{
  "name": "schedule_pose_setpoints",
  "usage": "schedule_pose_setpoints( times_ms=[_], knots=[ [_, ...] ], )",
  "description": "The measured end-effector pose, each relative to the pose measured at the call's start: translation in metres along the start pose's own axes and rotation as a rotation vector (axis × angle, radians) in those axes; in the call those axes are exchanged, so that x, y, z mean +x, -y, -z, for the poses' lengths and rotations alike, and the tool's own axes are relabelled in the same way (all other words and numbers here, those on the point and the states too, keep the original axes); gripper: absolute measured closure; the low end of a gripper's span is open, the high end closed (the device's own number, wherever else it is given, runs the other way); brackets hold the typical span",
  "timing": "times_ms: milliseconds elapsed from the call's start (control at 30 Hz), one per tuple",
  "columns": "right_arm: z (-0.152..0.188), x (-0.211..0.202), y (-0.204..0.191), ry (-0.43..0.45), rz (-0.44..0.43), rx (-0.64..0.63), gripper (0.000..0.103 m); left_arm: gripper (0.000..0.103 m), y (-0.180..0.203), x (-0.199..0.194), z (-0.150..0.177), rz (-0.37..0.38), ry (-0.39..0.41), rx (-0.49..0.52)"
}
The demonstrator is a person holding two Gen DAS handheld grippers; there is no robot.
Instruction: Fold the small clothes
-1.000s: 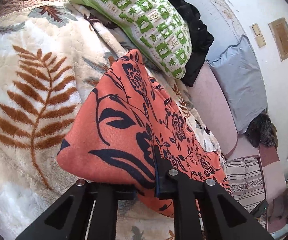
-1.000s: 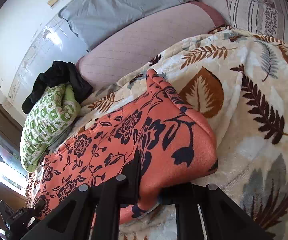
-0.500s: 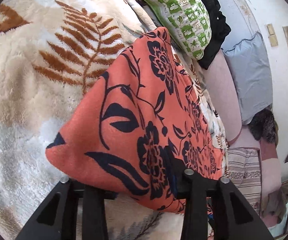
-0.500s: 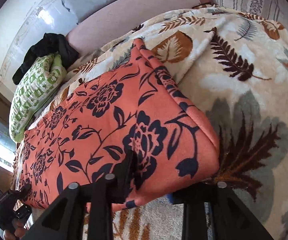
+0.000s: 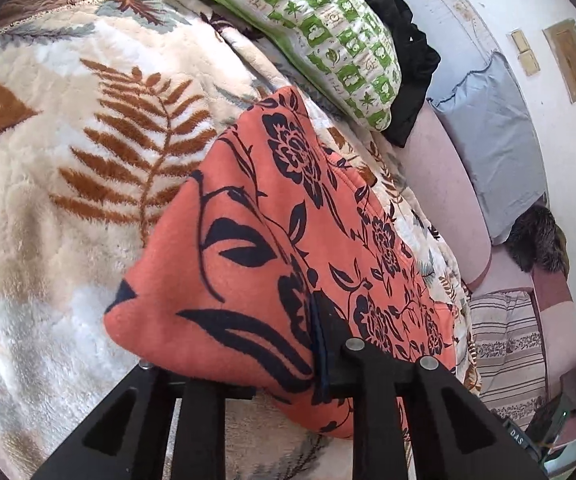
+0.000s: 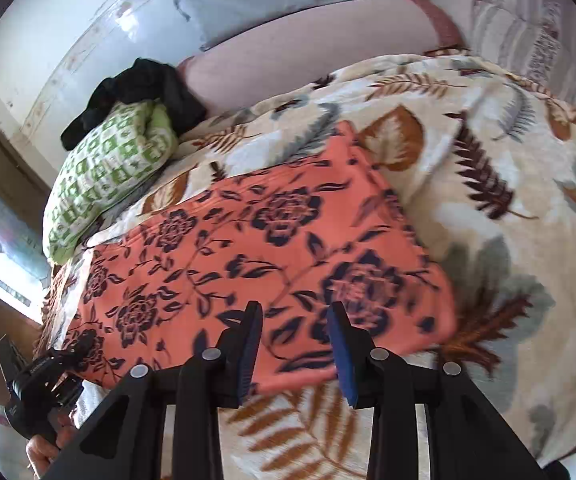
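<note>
Pinching the coral fleece garment with navy flowers (image 5: 272,264), the left gripper (image 5: 248,376) is lifting its corner beside the green-checked pillow (image 5: 328,36); right gripper (image 6: 294,344) is hanging wide, holding nothing. Judgement: lower evenly, matching edges.

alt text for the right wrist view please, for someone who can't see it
The right gripper hangs open, its blue-padded fingers apart just above the near edge of an orange floral garment lying flat on a leaf-print blanket. A green patterned pillow lies behind it, and the left gripper shows at lower left.
</note>
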State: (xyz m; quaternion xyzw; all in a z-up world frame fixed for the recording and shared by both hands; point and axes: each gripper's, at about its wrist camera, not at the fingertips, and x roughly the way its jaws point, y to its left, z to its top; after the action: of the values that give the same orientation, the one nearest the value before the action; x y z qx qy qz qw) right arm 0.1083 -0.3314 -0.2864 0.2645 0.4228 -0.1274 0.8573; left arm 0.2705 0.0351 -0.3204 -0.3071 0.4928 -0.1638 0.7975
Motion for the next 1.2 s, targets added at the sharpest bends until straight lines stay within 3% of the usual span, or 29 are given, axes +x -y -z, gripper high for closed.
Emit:
schedule_pose_setpoints(
  times_ms=[33, 67, 167, 267, 300, 367, 400, 467, 567, 733, 800, 900, 1033, 1200],
  knots=[
    [-0.003, 0.013, -0.018, -0.01, -0.015, -0.024, 0.067, 0.058, -0.005, 0.005, -0.001, 0.005, -0.018, -0.034],
    [-0.006, 0.027, -0.036, -0.02, -0.031, -0.051, 0.067, 0.052, -0.011, 0.009, -0.001, 0.03, -0.03, -0.078],
    [-0.017, 0.069, -0.079, -0.042, -0.065, -0.088, 0.067, 0.049, -0.017, 0.011, -0.004, 0.073, -0.007, -0.132],
    [-0.025, 0.106, -0.105, -0.057, -0.081, -0.085, 0.067, 0.06, -0.014, 0.014, -0.007, 0.043, 0.013, -0.097],
    [-0.024, 0.121, -0.108, -0.082, -0.069, -0.081, 0.067, 0.077, -0.012, 0.015, -0.008, 0.02, 0.021, -0.077],
    [-0.016, 0.156, -0.104, -0.173, -0.05, -0.069, 0.066, 0.08, -0.01, 0.017, -0.01, 0.001, 0.025, -0.048],
    [-0.013, 0.157, -0.104, -0.128, -0.062, -0.104, 0.067, 0.082, -0.009, 0.017, -0.01, 0.001, 0.031, -0.047],
    [-0.013, 0.153, -0.106, -0.137, -0.064, -0.142, 0.068, 0.083, -0.005, 0.015, -0.01, -0.006, 0.043, -0.025],
    [-0.017, 0.144, -0.1, -0.194, -0.096, -0.147, 0.067, 0.084, 0.011, 0.007, -0.009, -0.017, 0.095, 0.065],
    [-0.037, 0.132, -0.09, -0.316, -0.274, -0.06, 0.061, 0.084, 0.05, -0.005, 0.004, -0.093, 0.19, 0.273],
    [-0.057, 0.129, -0.101, -0.323, -0.32, -0.058, 0.028, 0.085, 0.062, -0.006, 0.012, -0.128, 0.218, 0.347],
    [-0.089, 0.128, -0.135, -0.364, -0.402, -0.098, 0.028, 0.085, 0.087, -0.002, 0.028, -0.211, 0.264, 0.529],
    [-0.117, 0.129, -0.195, -0.449, -0.444, -0.216, 0.026, 0.085, 0.107, 0.005, 0.047, -0.256, 0.288, 0.706],
    [-0.119, 0.135, -0.267, -0.519, -0.392, -0.428, 0.024, 0.085, 0.119, 0.011, 0.063, -0.288, 0.301, 0.834]
  ],
)
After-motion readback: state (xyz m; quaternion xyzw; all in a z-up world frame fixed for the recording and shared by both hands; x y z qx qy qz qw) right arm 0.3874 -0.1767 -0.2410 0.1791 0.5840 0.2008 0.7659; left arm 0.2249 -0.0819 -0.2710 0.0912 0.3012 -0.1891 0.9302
